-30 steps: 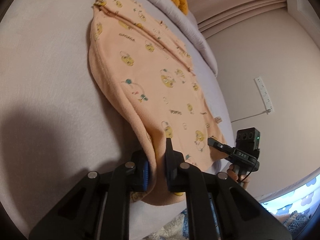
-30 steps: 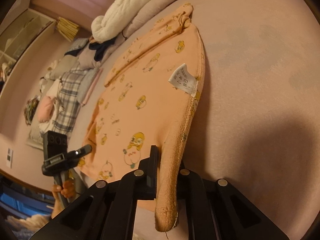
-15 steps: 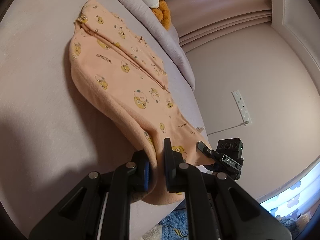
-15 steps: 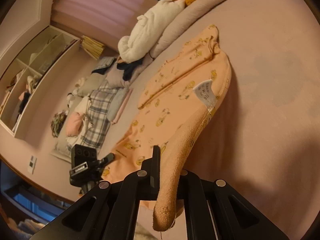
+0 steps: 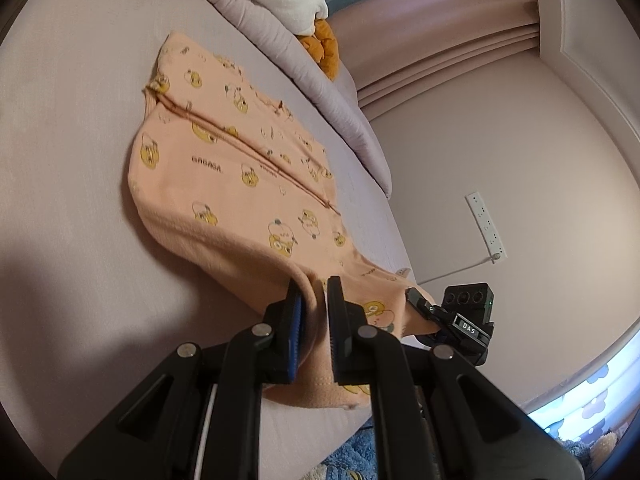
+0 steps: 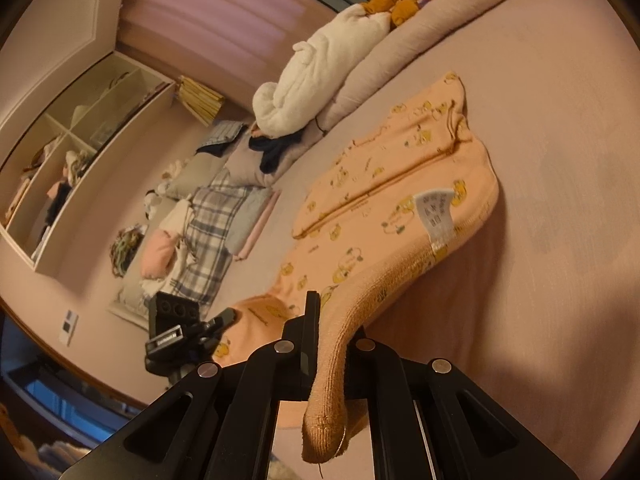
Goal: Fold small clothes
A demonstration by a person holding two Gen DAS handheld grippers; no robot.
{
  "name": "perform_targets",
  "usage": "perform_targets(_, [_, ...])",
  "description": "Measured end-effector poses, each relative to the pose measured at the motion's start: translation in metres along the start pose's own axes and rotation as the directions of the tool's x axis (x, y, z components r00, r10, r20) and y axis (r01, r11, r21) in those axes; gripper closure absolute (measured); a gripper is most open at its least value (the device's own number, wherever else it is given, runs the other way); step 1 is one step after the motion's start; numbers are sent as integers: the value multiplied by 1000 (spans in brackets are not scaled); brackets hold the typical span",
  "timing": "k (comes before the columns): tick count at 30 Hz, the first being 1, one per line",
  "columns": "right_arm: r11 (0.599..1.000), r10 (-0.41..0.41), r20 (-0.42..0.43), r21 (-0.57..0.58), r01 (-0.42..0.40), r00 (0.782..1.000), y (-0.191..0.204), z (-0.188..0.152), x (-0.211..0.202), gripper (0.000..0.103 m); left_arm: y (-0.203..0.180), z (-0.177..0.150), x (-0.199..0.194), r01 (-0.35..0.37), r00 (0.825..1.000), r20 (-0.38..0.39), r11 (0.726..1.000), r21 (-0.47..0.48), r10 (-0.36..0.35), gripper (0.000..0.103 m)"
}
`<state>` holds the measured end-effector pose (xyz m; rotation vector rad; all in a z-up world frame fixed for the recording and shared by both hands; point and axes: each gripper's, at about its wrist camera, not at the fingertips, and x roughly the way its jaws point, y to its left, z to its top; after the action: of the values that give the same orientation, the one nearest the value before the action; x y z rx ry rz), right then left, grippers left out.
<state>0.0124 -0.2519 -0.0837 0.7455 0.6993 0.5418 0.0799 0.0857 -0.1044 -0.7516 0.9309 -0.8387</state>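
Observation:
A small peach garment (image 5: pixel 224 184) printed with yellow cartoon figures lies on the pale bed sheet (image 5: pixel 60 160). My left gripper (image 5: pixel 314 300) is shut on its near edge and lifts that edge off the sheet. My right gripper (image 6: pixel 334 320) is shut on the other near corner, which hangs down between the fingers. In the right wrist view the garment (image 6: pixel 380 216) shows its inner side with a white care label (image 6: pixel 436 216). Each gripper shows in the other's view: the right gripper (image 5: pixel 460 320) and the left gripper (image 6: pixel 180 332).
A rolled grey duvet (image 5: pixel 304 76), a white blanket (image 6: pixel 320 76) and an orange plush toy (image 5: pixel 324 48) lie along the far side of the bed. A pile of clothes (image 6: pixel 200 220) and open shelves (image 6: pixel 60 168) stand beyond. The bed's near edge is close below the grippers.
Both grippers have lifted the near edge and carried it toward the far end; the garment now looks shorter and more folded over itself. Both grips are unchanged.

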Motion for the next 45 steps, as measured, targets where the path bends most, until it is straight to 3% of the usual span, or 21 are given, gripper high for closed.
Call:
perform_targets(19, [998, -7, 30, -59, 9, 1000, 14, 31, 6, 97, -13, 34, 2, -94, 995, 47, 993, 66, 91, 94])
perform_targets(28, [997, -9, 43, -80, 13, 999, 21, 44, 6, 97, -31, 52, 5, -106, 993, 64, 987, 118, 99, 94])
perform_targets(33, [997, -16, 39, -79, 19, 999, 19, 45, 7, 97, -31, 51, 9, -155, 987, 57, 979, 133, 148, 94])
perform_targets(35, [997, -21, 34, -77, 23, 999, 17, 44, 7, 97, -23, 47, 11, -213, 977, 56, 970, 116, 207, 89])
perform_targets(38, [998, -31, 23, -50, 32, 999, 10, 39, 7, 97, -3, 38, 11, -238, 971, 26, 970, 55, 237, 79])
perform_targets(40, [998, -39, 18, -42, 39, 999, 6, 36, 6, 97, 8, 27, 12, -261, 965, 2, 964, 41, 261, 67])
perform_targets(43, [998, -44, 12, -34, 44, 999, 2, 33, 4, 97, 18, 14, 13, -254, 967, -28, 967, 23, 254, 53])
perform_targets(45, [998, -50, 11, -28, 50, 999, 0, 32, 3, 97, 20, 5, 14, -243, 969, -35, 970, 22, 243, 51])
